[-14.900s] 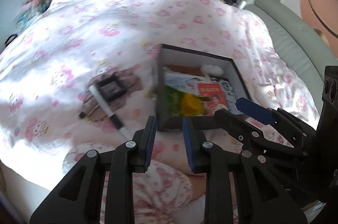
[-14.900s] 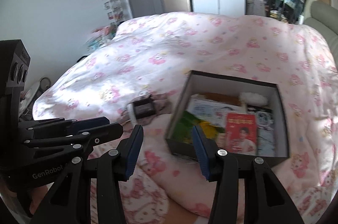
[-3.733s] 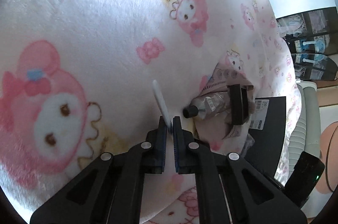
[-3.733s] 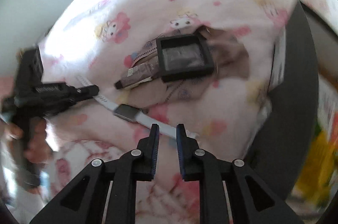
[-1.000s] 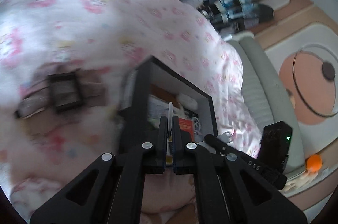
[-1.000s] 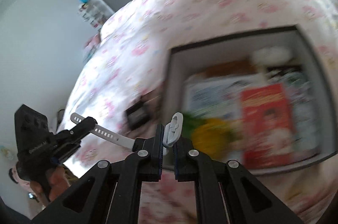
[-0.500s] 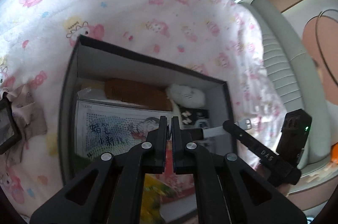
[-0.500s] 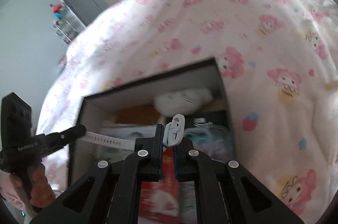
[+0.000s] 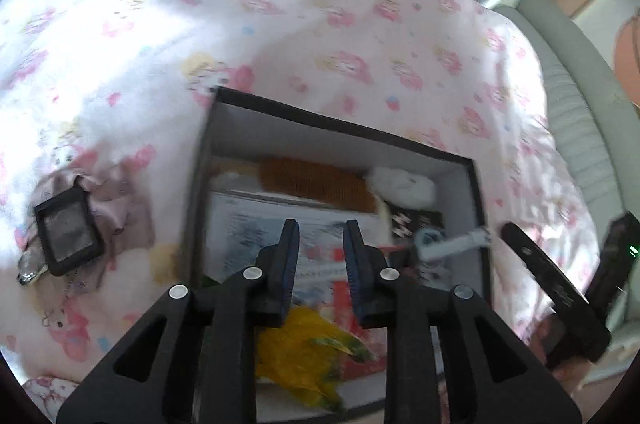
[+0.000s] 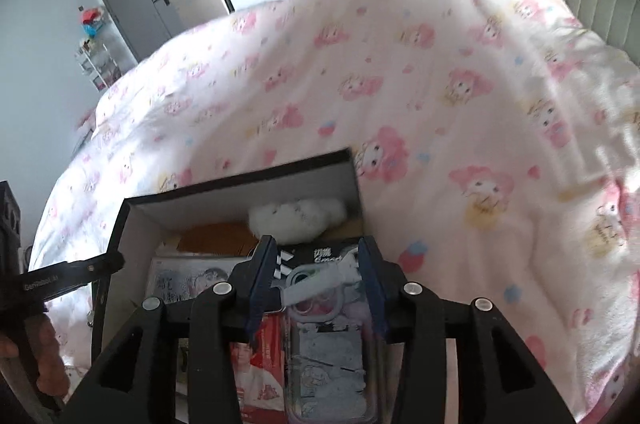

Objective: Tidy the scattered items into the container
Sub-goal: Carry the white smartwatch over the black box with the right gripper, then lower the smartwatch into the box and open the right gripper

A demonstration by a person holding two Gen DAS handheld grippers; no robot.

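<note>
The black box (image 9: 340, 121) with white inner walls lies on the pink blanket, and both grippers hang over it. My left gripper (image 9: 320, 252) has its jaws opening, with nothing between them. My right gripper (image 10: 316, 280) is opening too. The white watch with its strap (image 10: 316, 276) rests loose on the box's contents, seen between the right fingers but not pressed by the pads. In the left wrist view the watch (image 9: 452, 244) lies by the box's right wall, just off the right gripper's fingertips (image 9: 510, 230).
Left of the box, a black square case (image 9: 68, 230) sits on a brownish pouch (image 9: 124, 199) with a tube (image 9: 28, 264) beside it. Inside the box are a brown brush (image 9: 316, 179), a white fluffy item (image 10: 296, 216), booklets and a yellow item (image 9: 304, 348). A grey padded headboard (image 9: 576, 95) borders the right.
Both grippers were shut on the ends of the watch strap; now both have opened and the watch lies in the box. Both hands have drifted a little over the box.
</note>
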